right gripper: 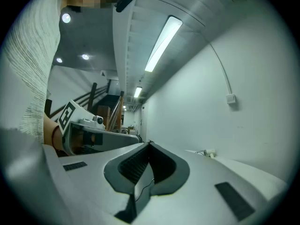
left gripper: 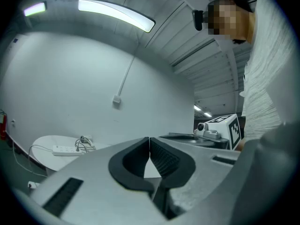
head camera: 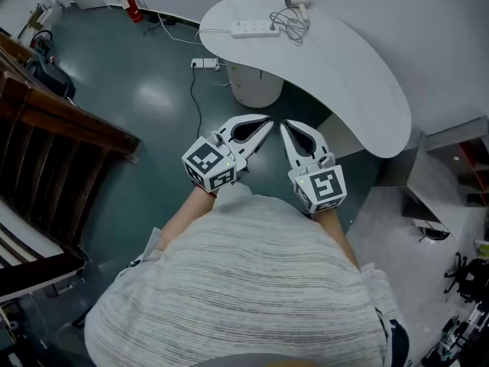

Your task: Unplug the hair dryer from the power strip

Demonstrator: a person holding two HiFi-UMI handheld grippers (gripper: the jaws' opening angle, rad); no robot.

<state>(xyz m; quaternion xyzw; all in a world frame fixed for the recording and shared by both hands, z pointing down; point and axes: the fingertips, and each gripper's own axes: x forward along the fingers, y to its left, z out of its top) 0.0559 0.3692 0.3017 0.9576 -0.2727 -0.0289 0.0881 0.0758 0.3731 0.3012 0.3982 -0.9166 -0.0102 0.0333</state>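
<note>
Jaws closed and empty on both, level, side by side: left gripper (head camera: pixel 267 121), right gripper (head camera: pixel 283 125). Power strip (head camera: pixel 254 28) well apart at 12 o'clock, long axis 9-to-3. Hair dryer (head camera: pixel 297 2) at 1 o'clock, cord bunched between, probably nearer the right. Curved white surface (head camera: pixel 344 82), dark floor (head camera: pixel 153 90), wooden stair rail (head camera: pixel 69 121) at 9.

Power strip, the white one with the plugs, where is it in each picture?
Head view: power strip at top middle, on the white table.
Left gripper view: low left, on the white table.
Right gripper view: not in it.
Shared landmark: the white table, low right there.
</note>
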